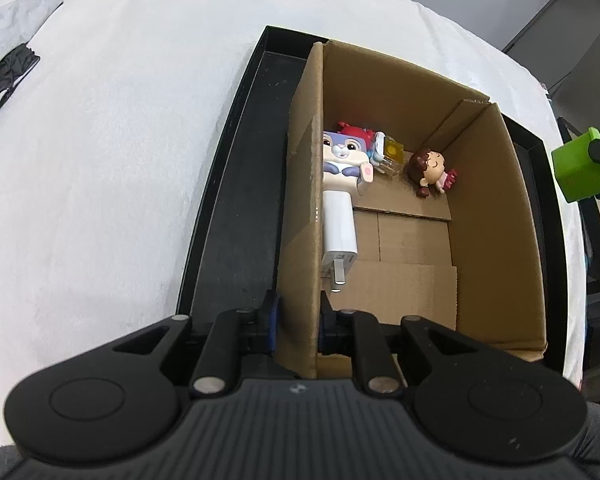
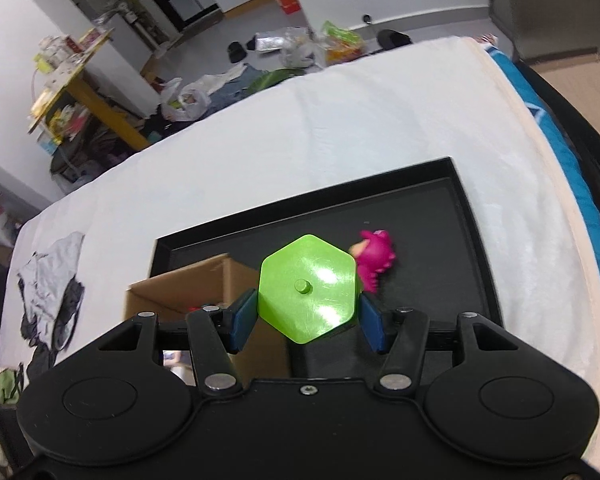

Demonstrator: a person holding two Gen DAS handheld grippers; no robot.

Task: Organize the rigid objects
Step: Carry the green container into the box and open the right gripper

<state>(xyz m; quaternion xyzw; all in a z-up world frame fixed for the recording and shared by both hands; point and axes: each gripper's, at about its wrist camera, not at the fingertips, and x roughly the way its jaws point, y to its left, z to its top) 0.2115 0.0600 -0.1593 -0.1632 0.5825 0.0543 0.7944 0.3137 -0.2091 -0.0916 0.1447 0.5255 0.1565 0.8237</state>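
A cardboard box [image 1: 496, 216] stands in a black tray [image 1: 240, 184]. Inside lie a white charger [image 1: 339, 232], a rabbit figure [image 1: 342, 156], a small yellow item [image 1: 392, 154] and a doll [image 1: 430, 172]. My left gripper [image 1: 298, 320] is shut on the box's left wall [image 1: 304, 200]. My right gripper [image 2: 308, 316] is shut on a green hexagonal block [image 2: 308, 288], held above the tray [image 2: 440, 232] just right of the box [image 2: 196, 292]; the block also shows in the left wrist view [image 1: 580, 168]. A pink dinosaur toy [image 2: 376, 260] lies in the tray beyond the block.
The tray sits on a white cloth-covered table [image 1: 100, 160]. Grey and black clothing [image 2: 52, 284] lies on the cloth at the left. The table's right edge [image 2: 540, 128] is near the tray. Clutter and shelves stand beyond the table.
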